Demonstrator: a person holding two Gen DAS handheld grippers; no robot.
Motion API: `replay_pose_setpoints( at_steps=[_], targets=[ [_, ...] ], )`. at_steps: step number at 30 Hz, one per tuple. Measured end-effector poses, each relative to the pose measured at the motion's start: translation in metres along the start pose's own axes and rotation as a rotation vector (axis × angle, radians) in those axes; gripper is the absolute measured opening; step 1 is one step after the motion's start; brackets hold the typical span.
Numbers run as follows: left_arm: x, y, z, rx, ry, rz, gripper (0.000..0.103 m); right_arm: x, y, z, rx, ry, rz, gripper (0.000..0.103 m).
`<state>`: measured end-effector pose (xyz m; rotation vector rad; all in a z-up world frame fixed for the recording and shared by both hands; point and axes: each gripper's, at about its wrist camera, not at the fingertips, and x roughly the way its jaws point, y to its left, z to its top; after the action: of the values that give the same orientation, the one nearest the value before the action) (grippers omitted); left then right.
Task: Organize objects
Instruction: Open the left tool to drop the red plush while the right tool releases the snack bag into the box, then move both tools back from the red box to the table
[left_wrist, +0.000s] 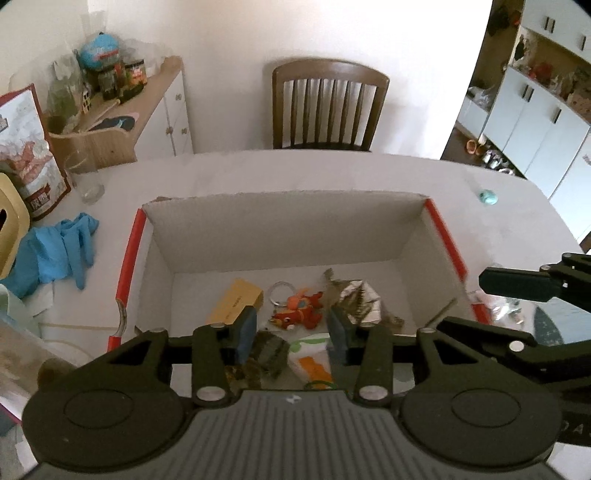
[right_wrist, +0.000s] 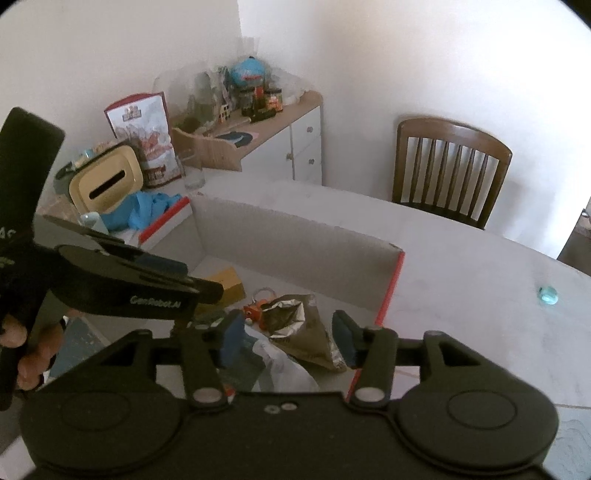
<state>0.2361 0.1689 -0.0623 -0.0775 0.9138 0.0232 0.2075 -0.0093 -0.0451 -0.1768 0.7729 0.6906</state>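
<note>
An open cardboard box (left_wrist: 280, 225) with red edges stands on the table and also shows in the right wrist view (right_wrist: 295, 236). Inside lie a yellow card box (left_wrist: 236, 301), a red toy keychain with a ring (left_wrist: 299, 308), a foil snack bag (left_wrist: 356, 295) (right_wrist: 295, 325), a dark packet (left_wrist: 269, 350) and a white-orange pouch (left_wrist: 310, 360). My left gripper (left_wrist: 291, 328) is open and empty above the box's near side. My right gripper (right_wrist: 290, 338) is open and empty above the box's near right corner. It also shows at the right of the left wrist view (left_wrist: 517, 284).
A small teal object (left_wrist: 488, 196) (right_wrist: 548, 295) lies on the table right of the box. Blue gloves (left_wrist: 55, 251), a glass (left_wrist: 83, 177), a cream tissue box (right_wrist: 105, 181) and a printed bag (right_wrist: 144, 136) crowd the left. A wooden chair (left_wrist: 328, 105) stands behind the table.
</note>
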Motion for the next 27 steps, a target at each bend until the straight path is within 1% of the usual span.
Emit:
replay_pose_setpoints(
  at_steps=[5, 7, 9, 12, 13, 15, 20, 21, 22, 24, 26, 27],
  targets=[
    [-0.019, -0.010, -0.004, 0.014, -0.029, -0.007, 0.046, -0.017, -0.003, -0.002, 0.010, -0.028, 0.006, 0.057],
    [-0.026, -0.014, -0.005, 0.013, -0.040, -0.006, 0.053, -0.024, -0.006, -0.003, 0.016, -0.037, 0.010, 0.059],
    [-0.033, -0.018, -0.007, 0.021, -0.055, -0.007, 0.054, -0.031, -0.008, -0.004, 0.024, -0.048, 0.017, 0.062],
    [-0.042, -0.025, -0.009, 0.029, -0.070, -0.008, 0.055, -0.042, -0.012, -0.007, 0.034, -0.065, 0.024, 0.063],
    [-0.045, -0.027, -0.010, 0.030, -0.073, -0.009, 0.056, -0.046, -0.014, -0.008, 0.040, -0.068, 0.029, 0.063],
    [-0.050, -0.032, -0.012, 0.033, -0.081, -0.009, 0.057, -0.053, -0.018, -0.010, 0.052, -0.074, 0.039, 0.068],
    [-0.062, -0.044, -0.016, 0.041, -0.097, -0.014, 0.058, -0.073, -0.025, -0.017, 0.073, -0.104, 0.066, 0.075],
    [-0.064, -0.047, -0.016, 0.044, -0.103, -0.014, 0.063, -0.077, -0.026, -0.018, 0.075, -0.109, 0.070, 0.076],
    [-0.066, -0.049, -0.017, 0.045, -0.108, -0.013, 0.069, -0.081, -0.028, -0.019, 0.077, -0.115, 0.076, 0.078],
    [-0.071, -0.056, -0.017, 0.048, -0.126, -0.012, 0.073, -0.088, -0.031, -0.022, 0.081, -0.127, 0.076, 0.082],
    [-0.075, -0.064, -0.017, 0.055, -0.136, -0.019, 0.075, -0.094, -0.036, -0.024, 0.084, -0.134, 0.082, 0.084],
    [-0.076, -0.068, -0.017, 0.056, -0.137, -0.023, 0.077, -0.097, -0.039, -0.025, 0.086, -0.137, 0.083, 0.086]
  ],
)
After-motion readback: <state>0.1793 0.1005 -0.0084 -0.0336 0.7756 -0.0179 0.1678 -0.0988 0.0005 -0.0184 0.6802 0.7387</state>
